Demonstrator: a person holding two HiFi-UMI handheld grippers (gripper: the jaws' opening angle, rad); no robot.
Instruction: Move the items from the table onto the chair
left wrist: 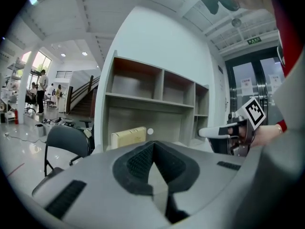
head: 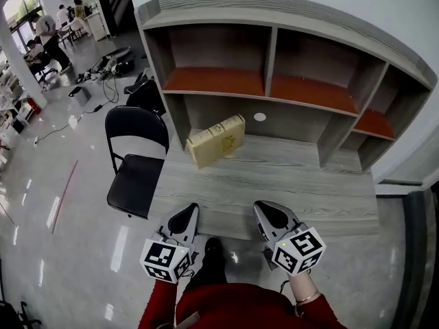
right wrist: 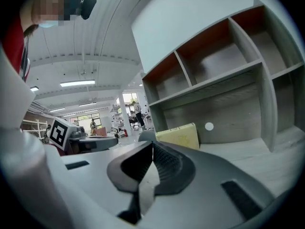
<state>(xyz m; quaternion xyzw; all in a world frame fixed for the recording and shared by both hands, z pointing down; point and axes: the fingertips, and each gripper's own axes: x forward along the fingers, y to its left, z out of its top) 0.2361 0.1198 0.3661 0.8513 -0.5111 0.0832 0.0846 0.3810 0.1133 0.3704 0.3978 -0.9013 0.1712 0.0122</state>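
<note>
A yellow box (head: 217,140) stands on its long edge on the grey wooden table (head: 288,184), near the back left under the shelf unit; it also shows in the left gripper view (left wrist: 128,137) and the right gripper view (right wrist: 180,135). A black folding chair (head: 136,160) stands on the floor just left of the table, its back seen as the chair (left wrist: 66,144). My left gripper (head: 184,214) and right gripper (head: 269,211) hover side by side over the table's near edge, both shut with nothing between the jaws. The box lies well ahead of both.
A grey shelf unit (head: 274,67) with empty compartments and orange-red boards rises at the back of the table. A white round sticker (head: 259,116) marks its back wall. Cables and gear litter the floor (head: 103,70) beyond the chair. People stand far off at the left.
</note>
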